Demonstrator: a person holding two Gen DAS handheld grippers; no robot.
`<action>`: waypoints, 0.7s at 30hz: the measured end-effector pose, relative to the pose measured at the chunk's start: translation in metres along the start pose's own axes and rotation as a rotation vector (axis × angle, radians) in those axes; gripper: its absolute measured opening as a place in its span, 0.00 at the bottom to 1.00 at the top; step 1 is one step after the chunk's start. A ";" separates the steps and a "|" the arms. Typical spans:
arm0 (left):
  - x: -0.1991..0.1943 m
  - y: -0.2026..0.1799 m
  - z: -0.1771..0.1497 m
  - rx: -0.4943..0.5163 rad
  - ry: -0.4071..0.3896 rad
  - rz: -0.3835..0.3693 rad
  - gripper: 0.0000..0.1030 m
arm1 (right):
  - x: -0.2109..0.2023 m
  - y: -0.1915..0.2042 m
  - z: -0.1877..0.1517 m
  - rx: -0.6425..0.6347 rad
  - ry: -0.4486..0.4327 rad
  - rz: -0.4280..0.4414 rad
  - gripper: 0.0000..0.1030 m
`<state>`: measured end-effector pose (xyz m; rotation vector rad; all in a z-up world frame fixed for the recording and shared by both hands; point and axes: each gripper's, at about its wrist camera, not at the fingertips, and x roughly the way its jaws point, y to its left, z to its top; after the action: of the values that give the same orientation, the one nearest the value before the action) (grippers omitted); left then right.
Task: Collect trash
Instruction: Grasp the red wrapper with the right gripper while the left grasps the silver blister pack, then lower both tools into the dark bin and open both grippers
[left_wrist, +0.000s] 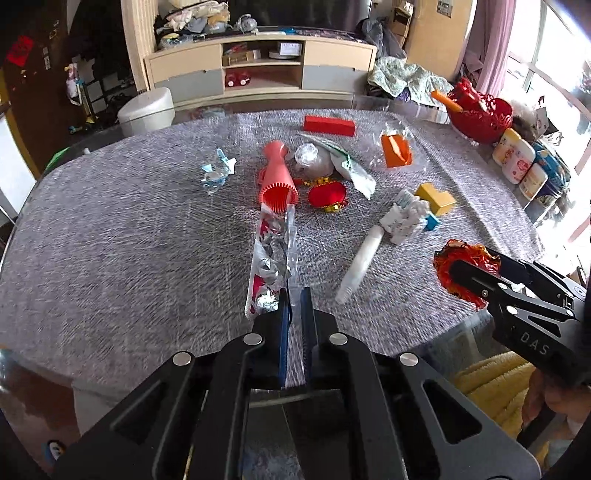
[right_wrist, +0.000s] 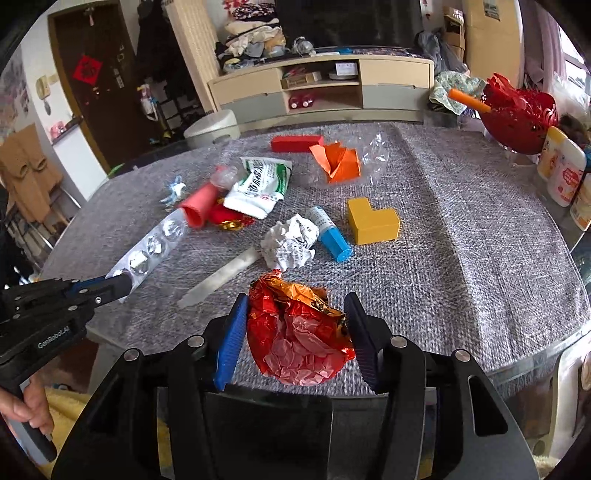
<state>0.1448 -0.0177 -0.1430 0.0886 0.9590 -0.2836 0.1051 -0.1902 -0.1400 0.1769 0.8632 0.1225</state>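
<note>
The left gripper (left_wrist: 294, 295) is pinching the near end of a silvery blister pack (left_wrist: 271, 258), its blue pads closed tight on the thin plastic, and the pack is stretching up the middle of the left wrist frame toward a pink ribbed tube (left_wrist: 277, 177). The right gripper (right_wrist: 295, 321) is clamping a crumpled red and gold foil wrapper (right_wrist: 295, 328), jaws standing partly apart with the wad pressed between them at lower centre of its own frame (in the left view the same wrapper is showing at the right edge, in the black fingers). Other litter is lying on the grey tablecloth (right_wrist: 461, 258): a crumpled paper ball (right_wrist: 290, 242) just beside a blue-capped tube (right_wrist: 330, 234), a yellow block (right_wrist: 373, 221) to their right, and a white and green packet (right_wrist: 258, 188) up toward centre left.
</note>
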 end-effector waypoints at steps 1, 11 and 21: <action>-0.006 0.000 -0.003 -0.001 -0.008 -0.002 0.05 | -0.003 -0.001 -0.001 0.002 -0.001 0.001 0.52; -0.065 -0.020 -0.047 -0.006 -0.067 -0.046 0.05 | -0.055 0.008 -0.026 -0.017 -0.041 0.023 0.52; -0.055 -0.050 -0.126 -0.008 0.050 -0.101 0.05 | -0.054 0.012 -0.085 -0.048 0.068 0.015 0.52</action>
<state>0.0013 -0.0301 -0.1676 0.0401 1.0156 -0.3718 0.0046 -0.1790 -0.1517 0.1350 0.9256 0.1638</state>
